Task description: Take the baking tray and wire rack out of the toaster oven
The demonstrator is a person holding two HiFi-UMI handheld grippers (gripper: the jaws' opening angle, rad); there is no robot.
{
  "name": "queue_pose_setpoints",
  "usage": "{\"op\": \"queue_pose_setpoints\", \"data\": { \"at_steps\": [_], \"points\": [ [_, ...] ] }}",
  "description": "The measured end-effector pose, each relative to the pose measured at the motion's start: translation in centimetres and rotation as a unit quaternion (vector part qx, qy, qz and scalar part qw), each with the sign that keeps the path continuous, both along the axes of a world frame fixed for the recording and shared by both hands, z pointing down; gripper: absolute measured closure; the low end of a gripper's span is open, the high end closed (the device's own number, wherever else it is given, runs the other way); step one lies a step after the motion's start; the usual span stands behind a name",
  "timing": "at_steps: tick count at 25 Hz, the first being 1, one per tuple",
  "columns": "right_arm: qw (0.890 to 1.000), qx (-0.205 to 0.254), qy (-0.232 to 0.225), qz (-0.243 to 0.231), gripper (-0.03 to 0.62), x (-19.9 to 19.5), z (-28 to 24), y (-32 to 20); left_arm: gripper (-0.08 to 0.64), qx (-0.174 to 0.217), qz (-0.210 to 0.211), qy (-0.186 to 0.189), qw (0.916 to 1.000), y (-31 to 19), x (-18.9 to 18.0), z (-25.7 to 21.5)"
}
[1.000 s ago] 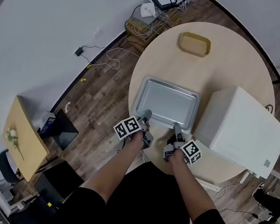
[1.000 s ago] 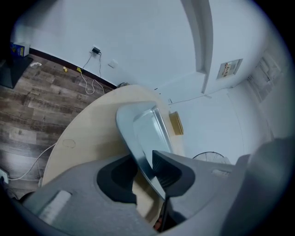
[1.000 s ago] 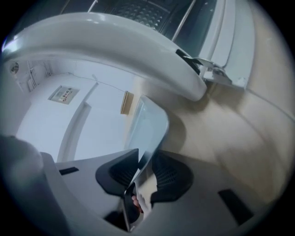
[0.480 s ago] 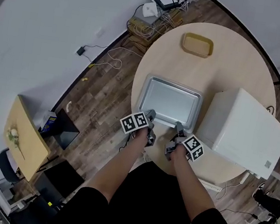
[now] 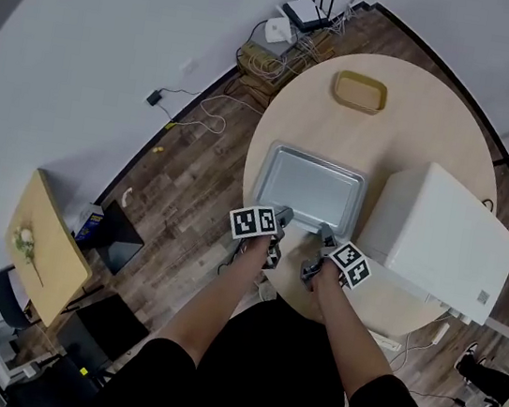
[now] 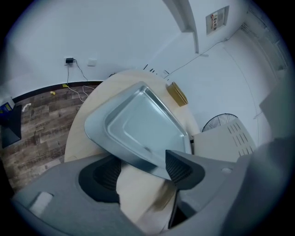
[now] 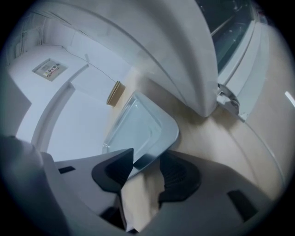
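Taking the round wooden bench (image 5: 420, 109) first, we count one, and it carries everything that matters here. On it stands one white toaster oven (image 5: 439, 235), our landmark for the rest.

Just to the left of the toaster oven, flat on the bench and already outside the oven, lies one baking tray (image 5: 312, 187). It is bare metal and empty. We judge it to be light and stiff, since it looks like thin pressed sheet. We also expect it to be slippery under rubber pads because its surface is smooth and shiny. The flat lip that runs round it looks like the best place to take hold. Two grips set apart along one long side should keep it from swinging or tipping.

There are two tongs, both at the tray's near long edge, in front and to the left of the toaster oven. The left tongs (image 5: 281, 217) have just been opening and now stand wide, with the tray's lip between the pads but not pinched. The right tongs (image 5: 326, 229), the closer pair to the toaster oven, have also just been opening. They are less wide, and the tray's corner lip sits loose in the gap. So we read the tray as released by both and resting on the bench.

One small yellow dish (image 5: 359, 90) sits well beyond the toaster oven, past the tray's far side.

We count no wire rack in any view.
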State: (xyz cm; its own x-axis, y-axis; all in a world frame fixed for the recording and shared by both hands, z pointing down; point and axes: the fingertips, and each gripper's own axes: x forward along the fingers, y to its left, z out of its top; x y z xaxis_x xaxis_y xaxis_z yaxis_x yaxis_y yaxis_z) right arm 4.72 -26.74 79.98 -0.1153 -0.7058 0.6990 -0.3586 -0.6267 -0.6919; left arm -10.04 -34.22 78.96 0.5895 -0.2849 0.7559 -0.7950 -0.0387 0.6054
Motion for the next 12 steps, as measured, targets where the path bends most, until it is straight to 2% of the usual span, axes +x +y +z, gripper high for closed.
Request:
{"op": "queue_pose_setpoints", "data": {
  "at_steps": [3,7,12],
  "points": [
    [1.0,-0.001,-0.001,-0.014,0.408,-0.2,0.0,0.5,0.265,0.018,0.009,0.005,0.9998,0.8,-0.7,-0.4],
    [1.0,-0.004,-0.002,-0.031,0.377,-0.8,0.0,1.5,0.267,0.045,-0.001,0.011,0.9989,1.7,-2.0,-1.5],
    [0.998,0.011,0.004,-0.06,0.377,-1.8,-1.5,2.9,0.267,0.077,-0.015,0.024,0.9966,3.8,-3.3,-3.8]
  ]
}}
